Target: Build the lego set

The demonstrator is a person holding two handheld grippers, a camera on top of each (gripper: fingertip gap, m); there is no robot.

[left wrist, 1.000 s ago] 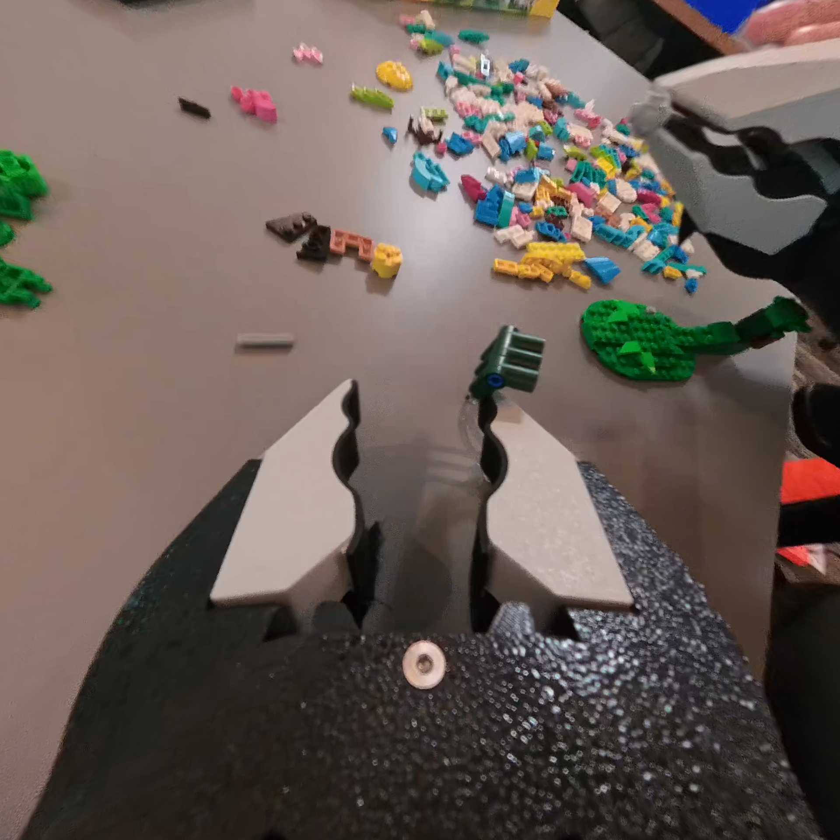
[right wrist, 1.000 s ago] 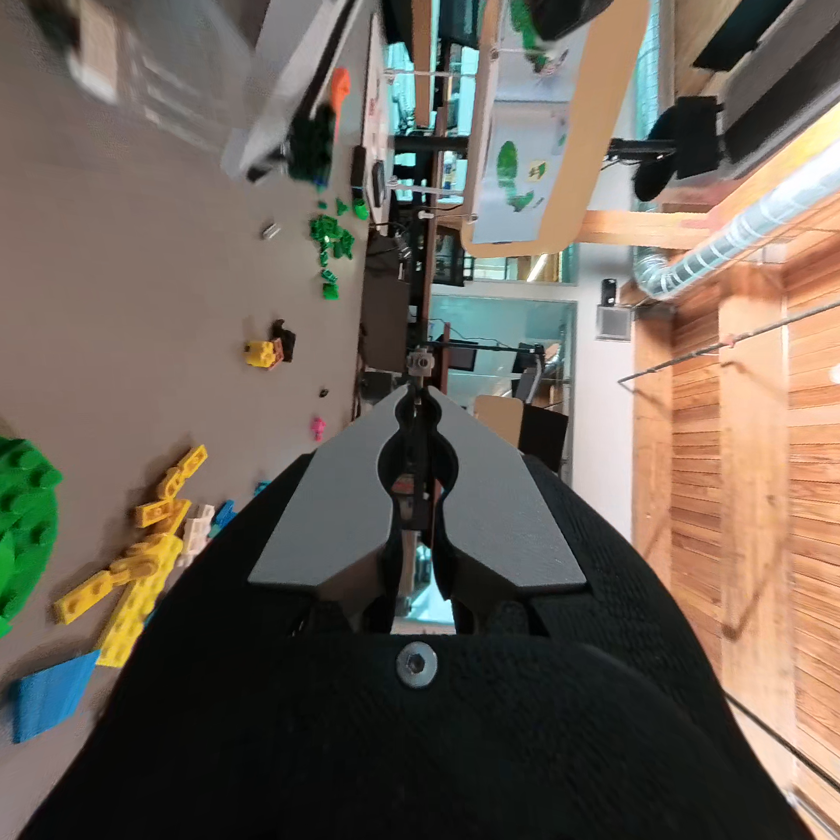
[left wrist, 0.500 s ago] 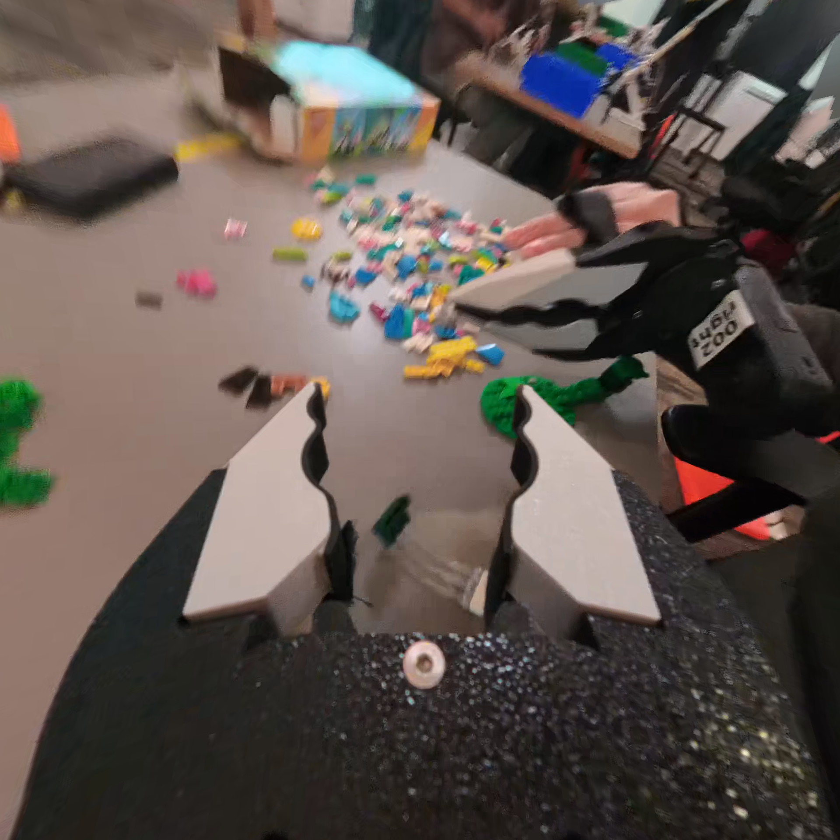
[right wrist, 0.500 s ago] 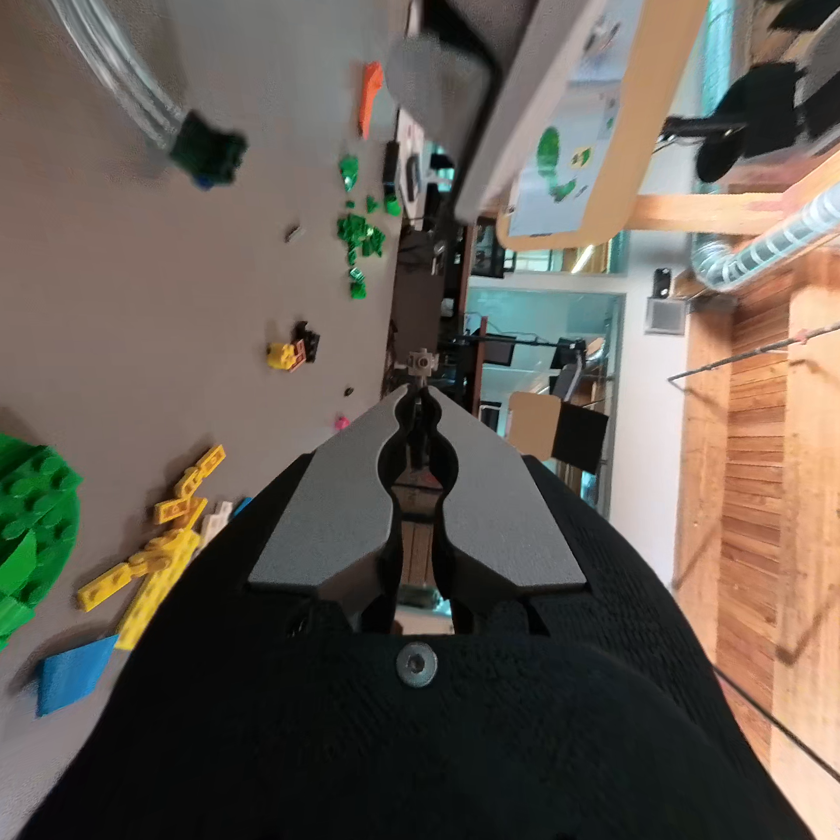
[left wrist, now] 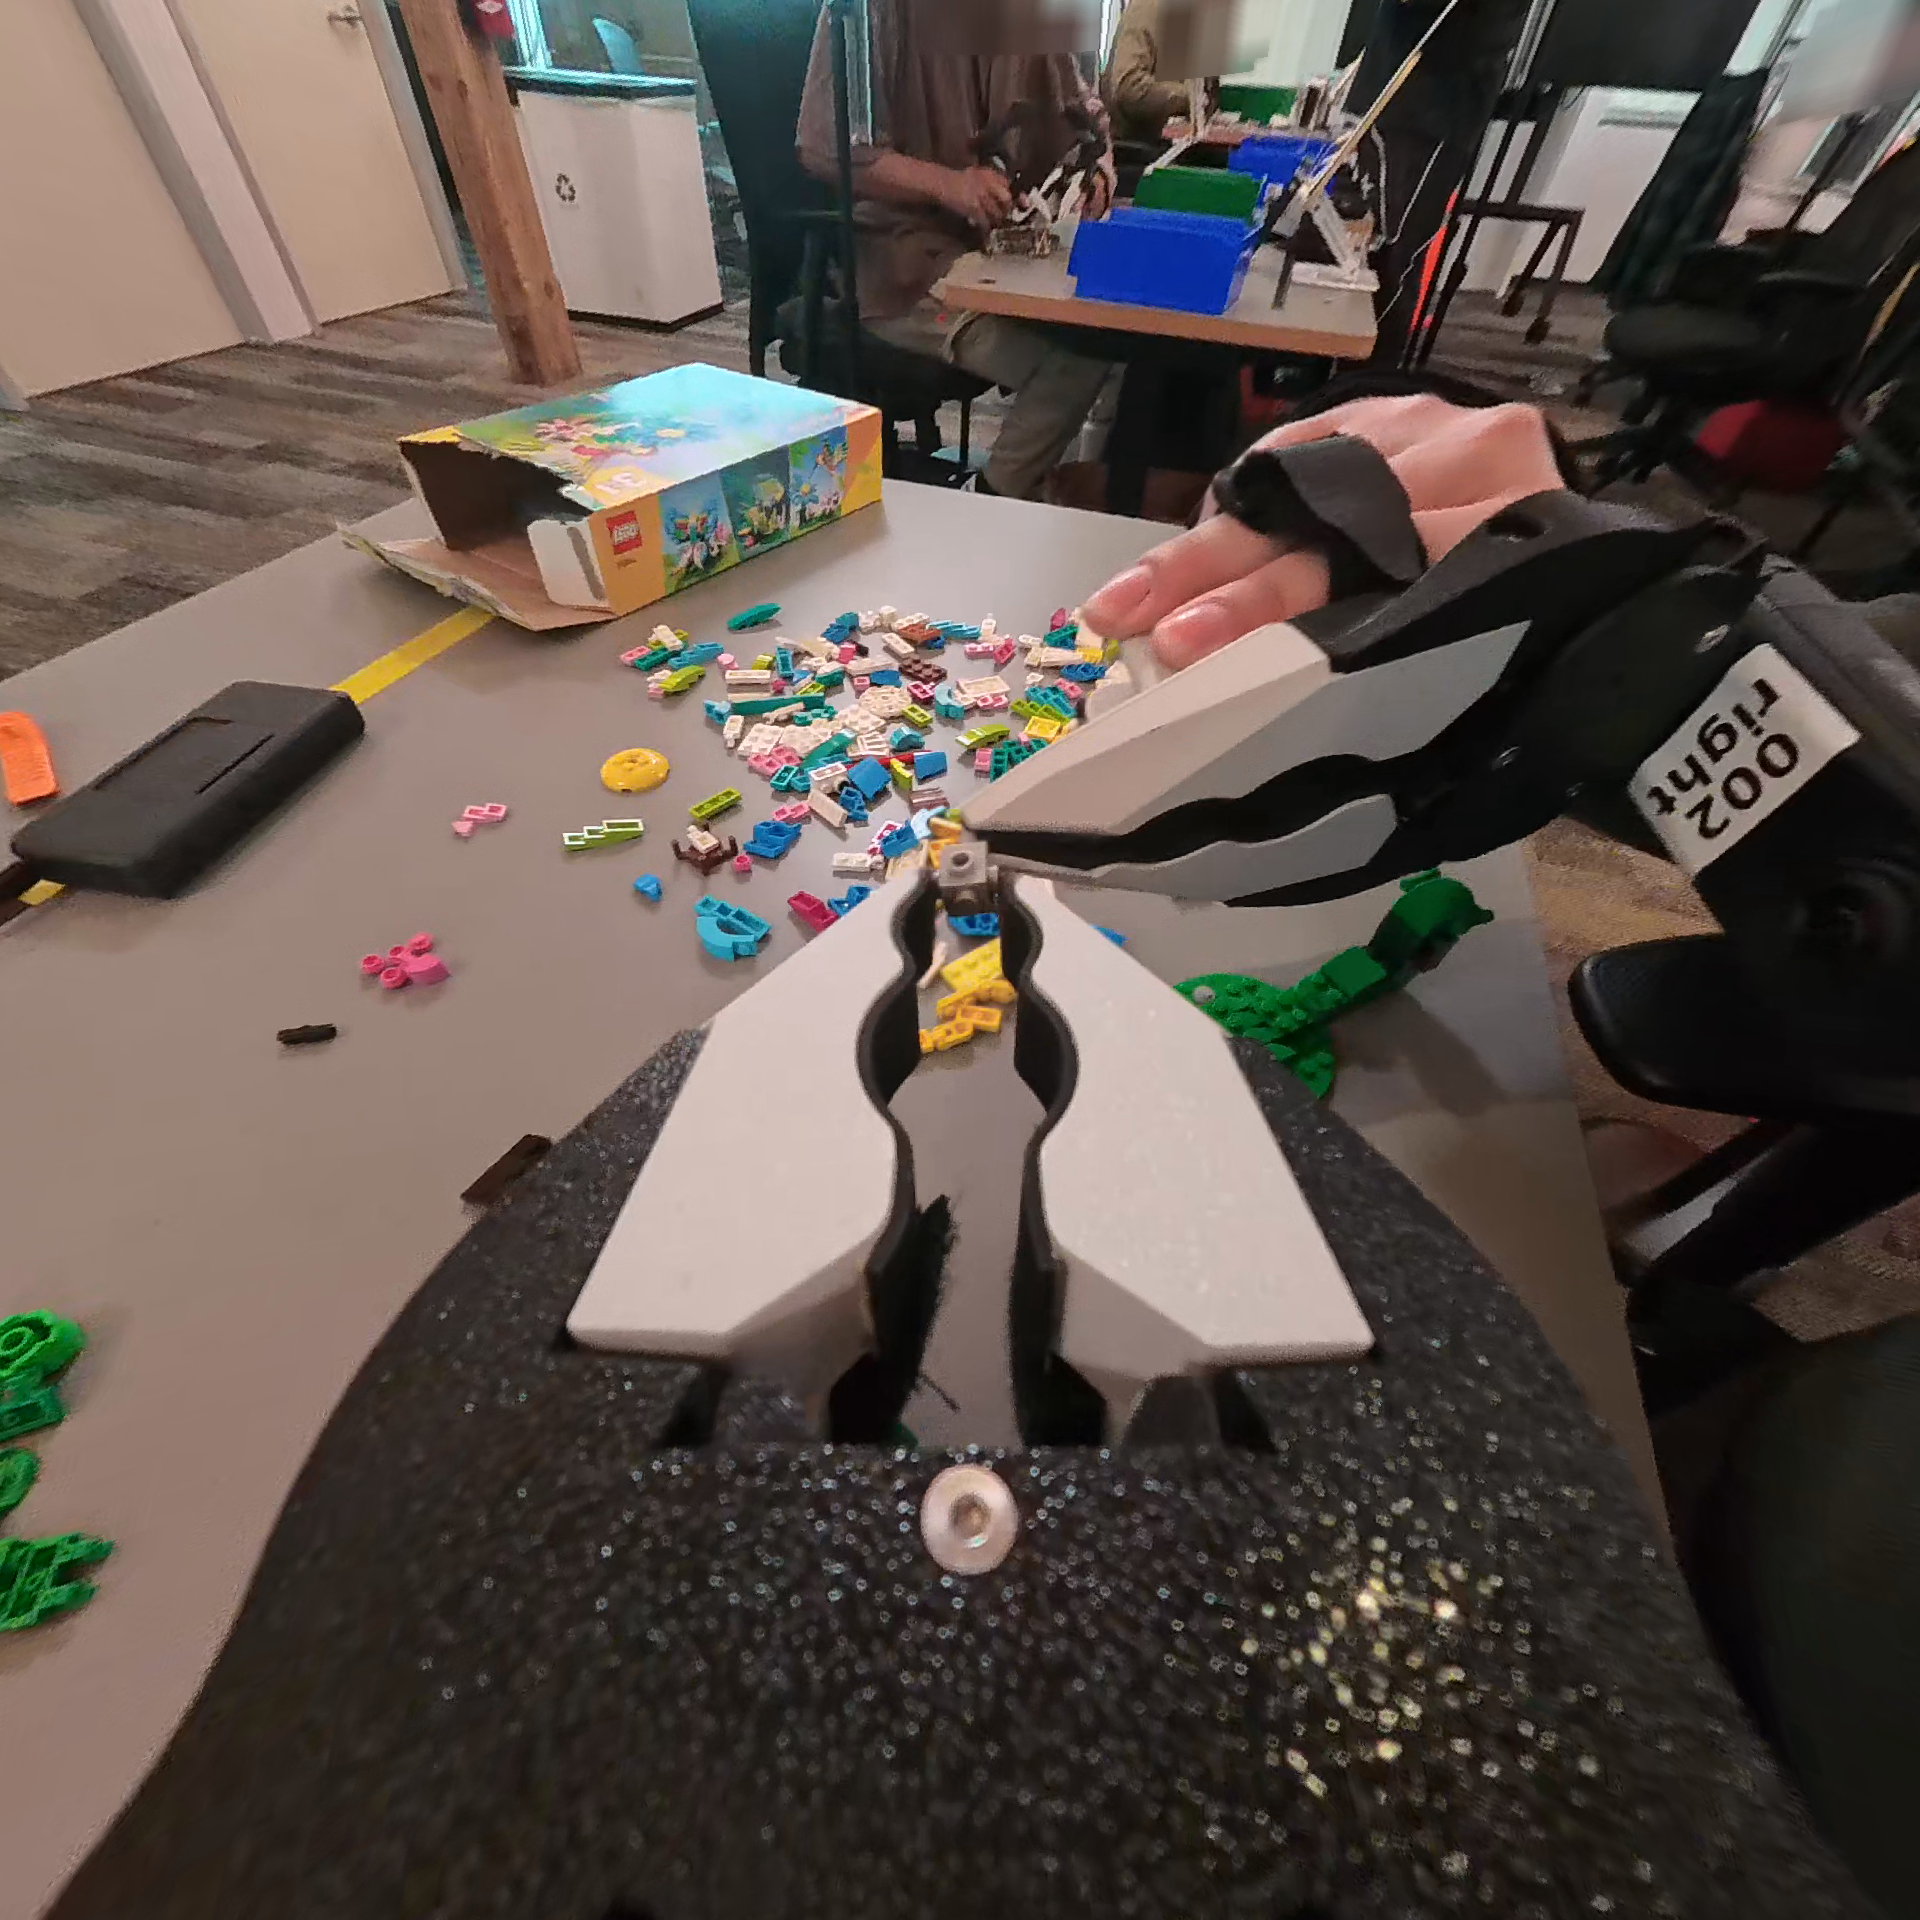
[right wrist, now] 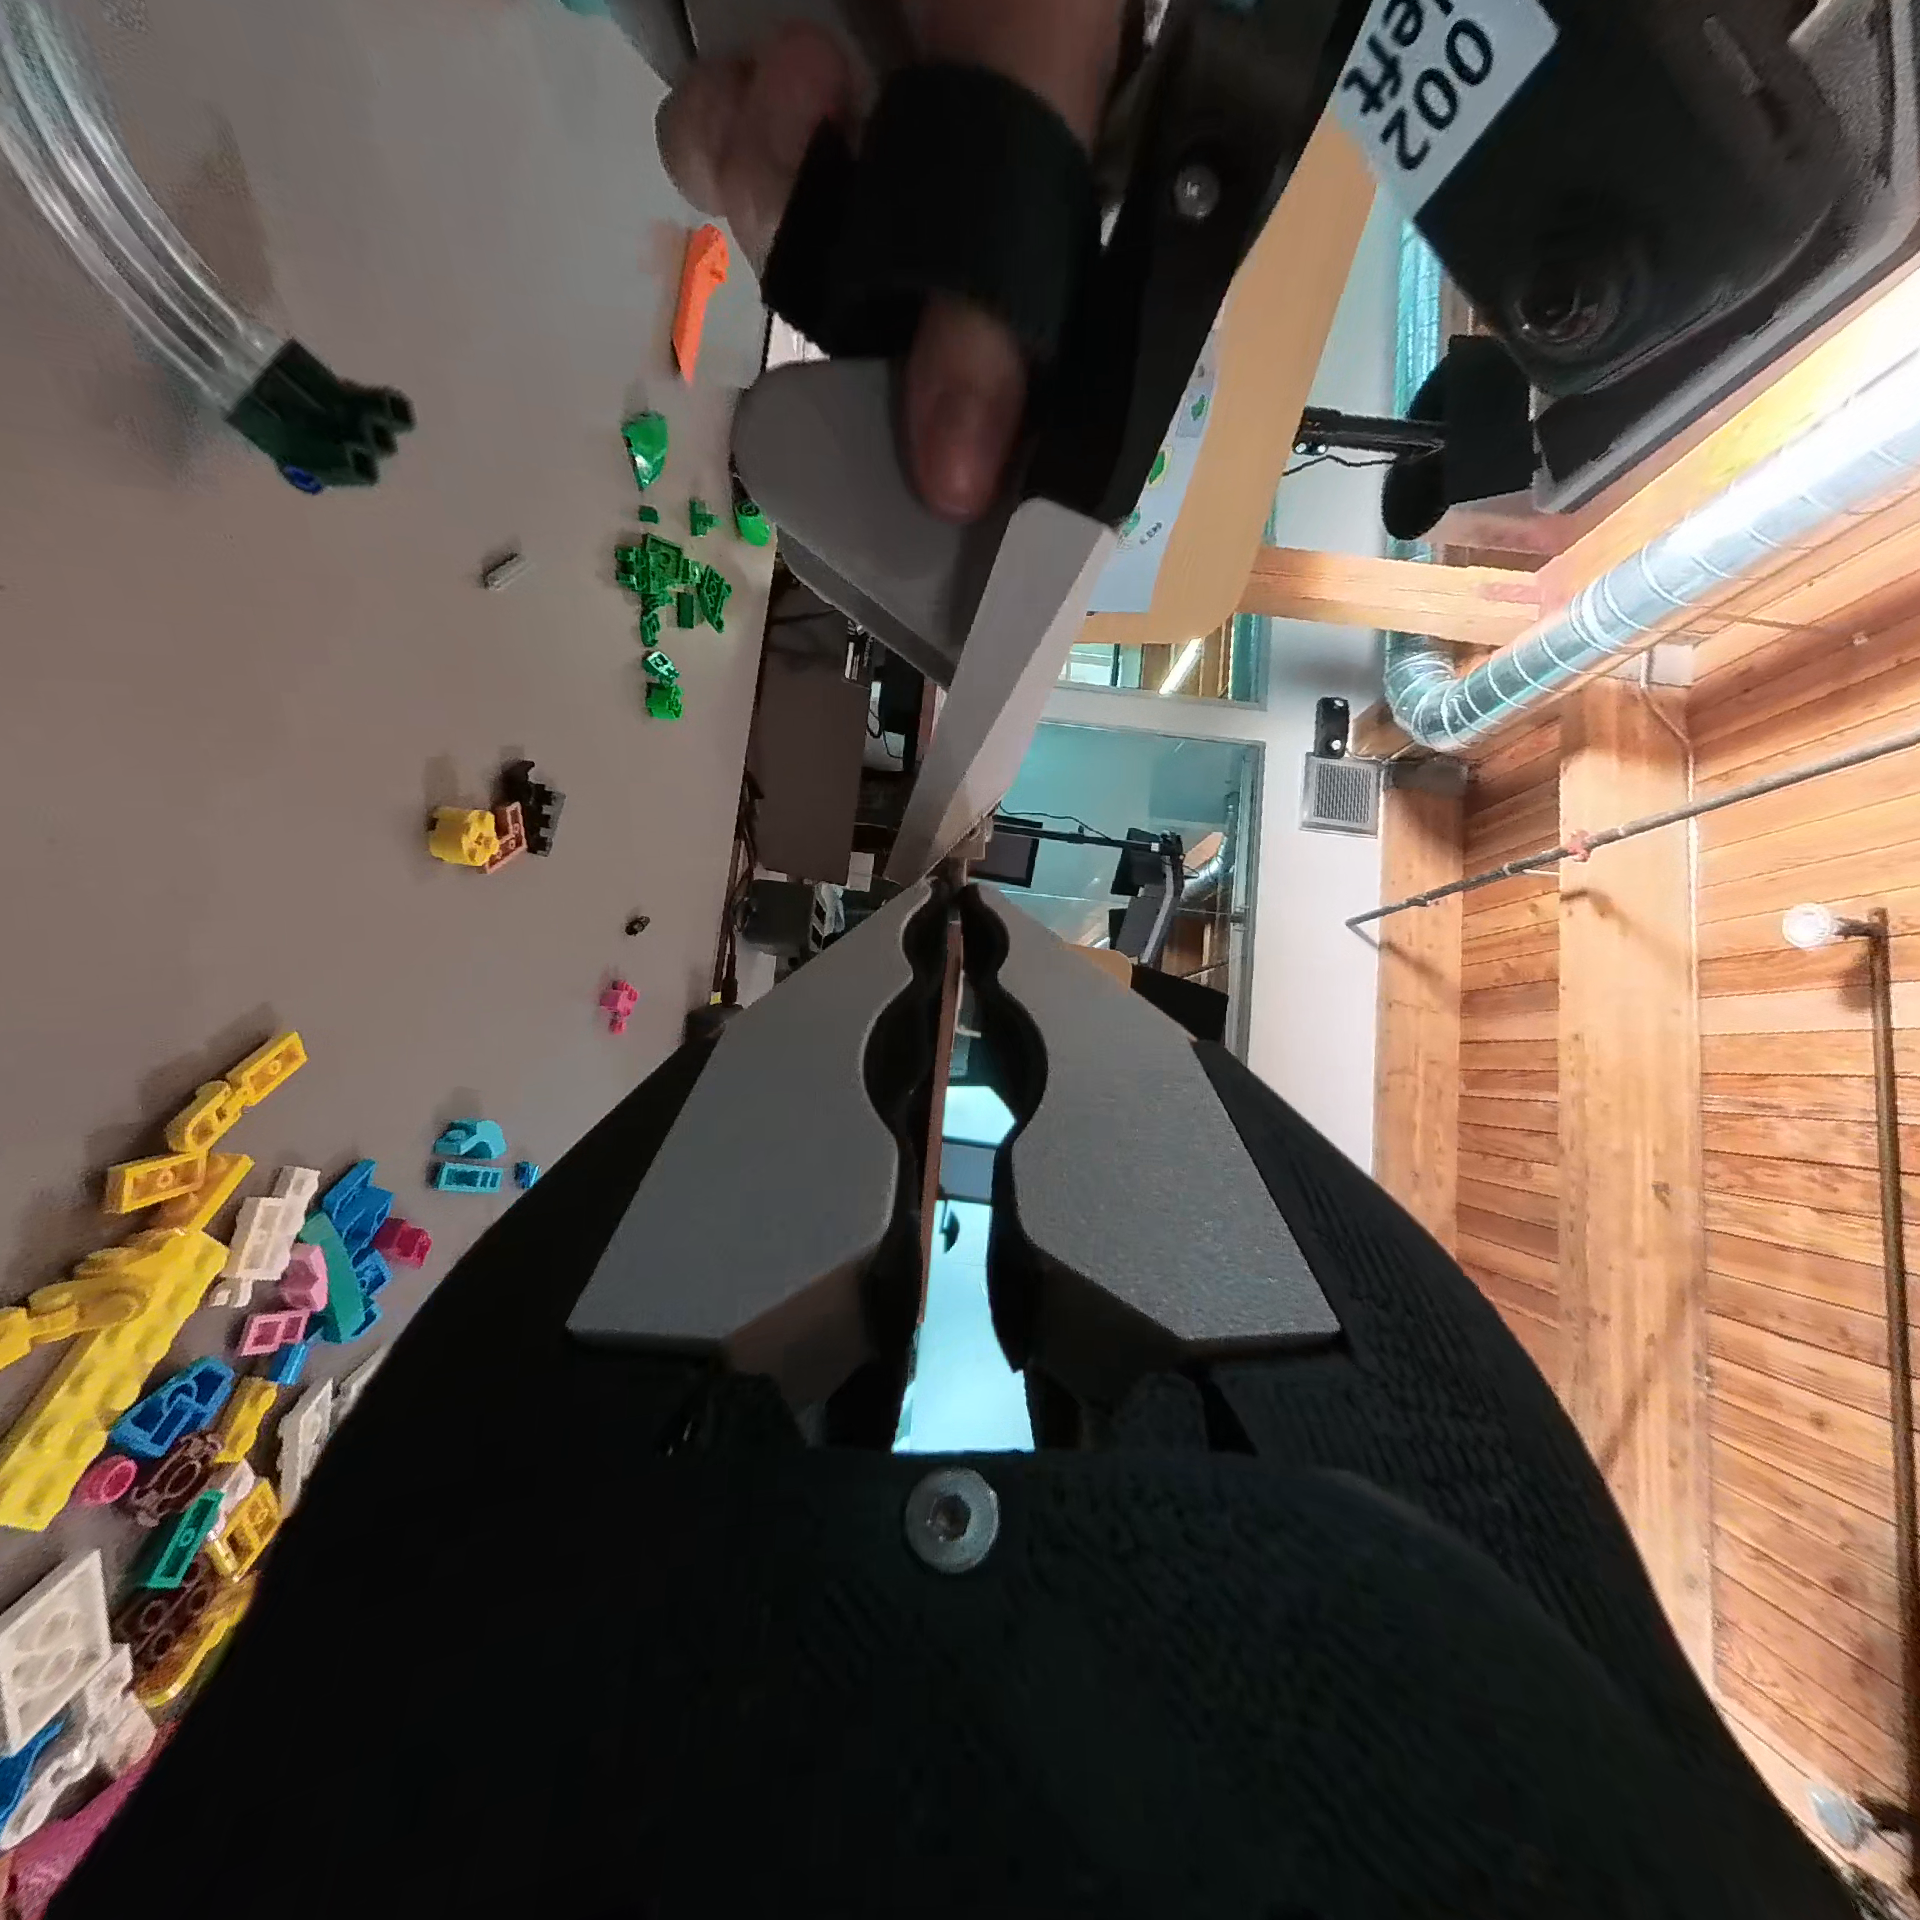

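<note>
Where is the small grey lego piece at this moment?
In the left wrist view, the small grey lego piece sits at the left gripper fingertips, touching the right gripper tip, above the table.

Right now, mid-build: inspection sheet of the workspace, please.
Surface: grey table.
Job's things: small grey lego piece at both grippers' tips; green studded plate build; loose coloured bricks heaped.
Clutter: opened cardboard box, flat black case, orange plastic tool.
Grippers: left gripper shut on the piece; right gripper shut, tip touching it.
Cables: clear plastic tube ending in a dark green block.
Surroundings: seated person at another table; blue bins.
</note>
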